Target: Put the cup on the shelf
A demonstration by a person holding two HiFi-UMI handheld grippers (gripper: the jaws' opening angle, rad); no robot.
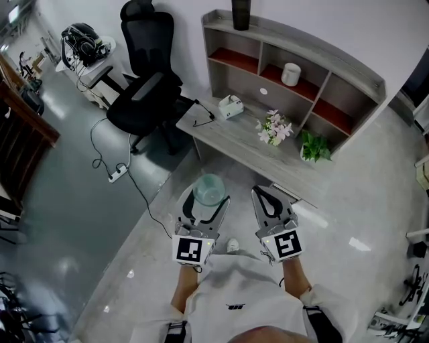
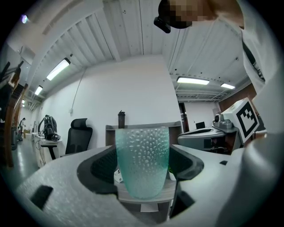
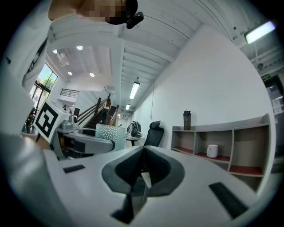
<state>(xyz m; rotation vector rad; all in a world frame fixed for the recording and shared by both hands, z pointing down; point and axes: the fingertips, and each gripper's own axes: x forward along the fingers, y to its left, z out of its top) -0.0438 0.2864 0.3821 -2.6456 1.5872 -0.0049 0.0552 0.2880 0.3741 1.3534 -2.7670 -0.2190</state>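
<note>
**A:** Left gripper view: the cup (image 2: 142, 162) is seen gripped upright between the wide-set jaws of the left gripper (image 1: 210, 198). The carry is judged to be in hand.

**B:** The right gripper (image 1: 269, 199) is clenched on nothing. The shelf (image 1: 348, 74) lies well ahead, behind the desk (image 1: 221, 127). A lift over the desk's edge is called for, and open floor (image 1: 375, 174) is left on the right.

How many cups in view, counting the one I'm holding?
2. A teal cup in the left gripper; a white cup in the middle compartment of the shelf. The dark bottle on top isn't counted; others may be hidden.
</note>
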